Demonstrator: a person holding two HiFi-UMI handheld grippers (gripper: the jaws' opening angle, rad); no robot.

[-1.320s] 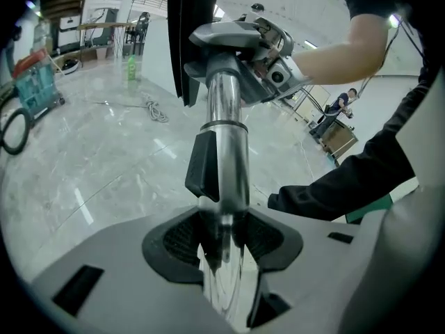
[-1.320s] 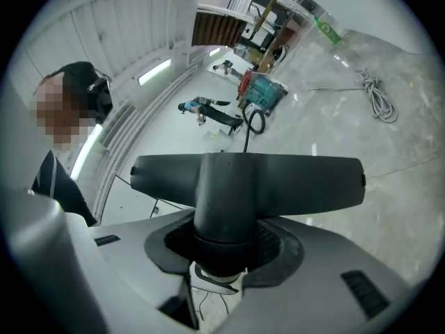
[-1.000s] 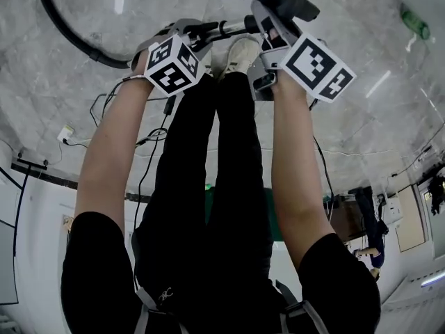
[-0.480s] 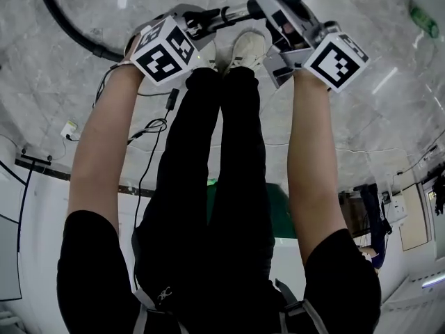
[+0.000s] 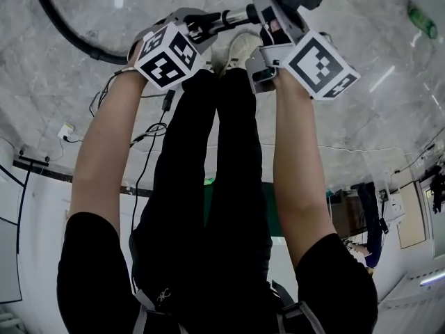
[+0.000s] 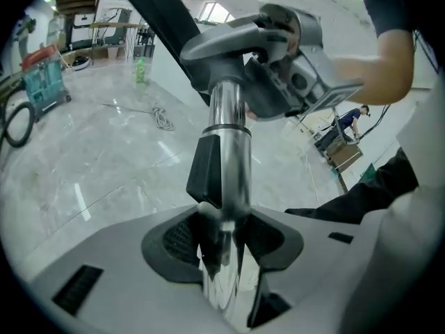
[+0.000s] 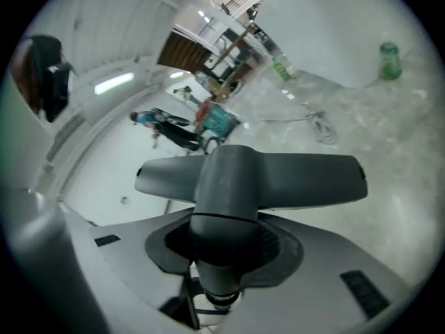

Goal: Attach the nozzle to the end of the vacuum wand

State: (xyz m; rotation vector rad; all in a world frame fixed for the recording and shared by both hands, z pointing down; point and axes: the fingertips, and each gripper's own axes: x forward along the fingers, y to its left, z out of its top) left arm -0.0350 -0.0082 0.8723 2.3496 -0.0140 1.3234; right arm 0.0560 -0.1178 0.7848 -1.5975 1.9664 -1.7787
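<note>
— Nozzle: pinched in the right tool. Where lies the wand?
— Clamped in the left tool, long axis in line with the nozzle, ends meeting; the right tool would push along it.

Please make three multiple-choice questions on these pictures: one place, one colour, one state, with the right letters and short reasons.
1. The green bottle stands: A on the floor; B on a shelf; C on a chair.
2. The tube of the wand is: A red; B shiny silver; C yellow.
3. The right gripper is: A open, empty; B shut on a cup; C shut on the nozzle.
1 A: pale floor lies under it. 2 B: the metal mirrors light. 3 C: its jaws clamp the nozzle's neck.
</note>
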